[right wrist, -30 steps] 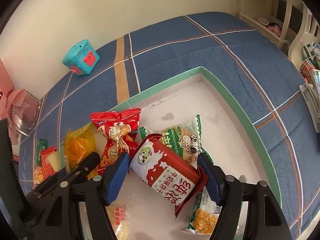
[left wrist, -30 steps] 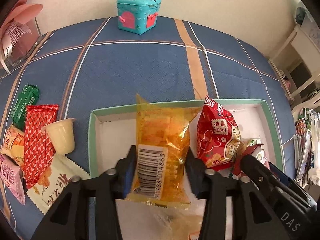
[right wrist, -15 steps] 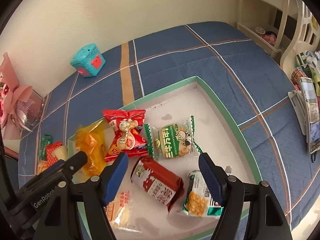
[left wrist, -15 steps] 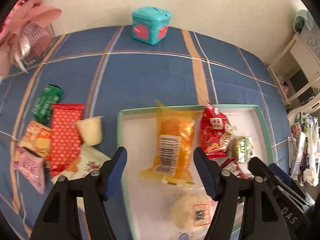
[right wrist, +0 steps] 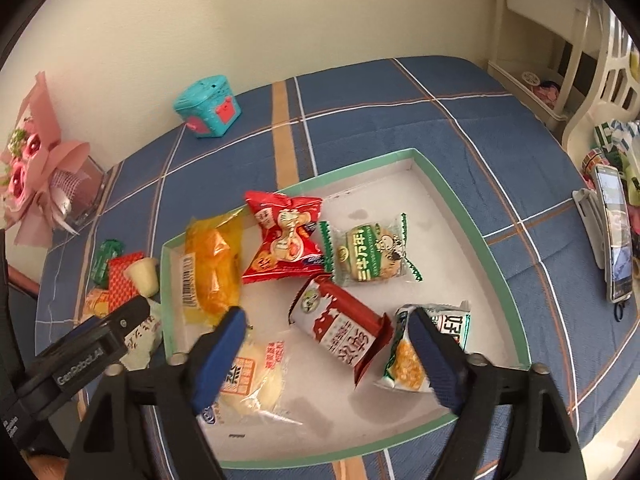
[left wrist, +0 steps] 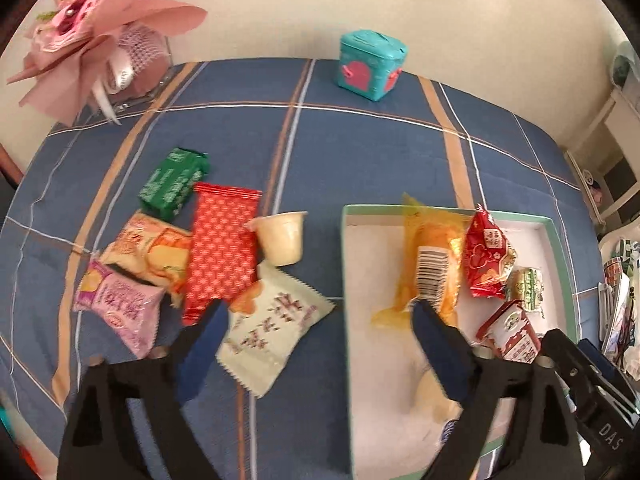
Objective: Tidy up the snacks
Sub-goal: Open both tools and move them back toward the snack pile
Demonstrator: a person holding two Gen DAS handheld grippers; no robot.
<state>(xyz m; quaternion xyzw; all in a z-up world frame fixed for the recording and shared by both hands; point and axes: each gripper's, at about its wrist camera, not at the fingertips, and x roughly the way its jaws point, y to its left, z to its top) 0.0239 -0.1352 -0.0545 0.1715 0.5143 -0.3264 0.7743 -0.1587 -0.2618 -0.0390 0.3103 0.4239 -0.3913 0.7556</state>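
From the left wrist, the left gripper is spreading its jaws with nothing between them, hanging above the gap between the loose packets on the blue cloth and the tray, likely ready to fetch another. From the right wrist, the right gripper is widening too, empty, over the red packet lying in the tray among other sorted snacks.
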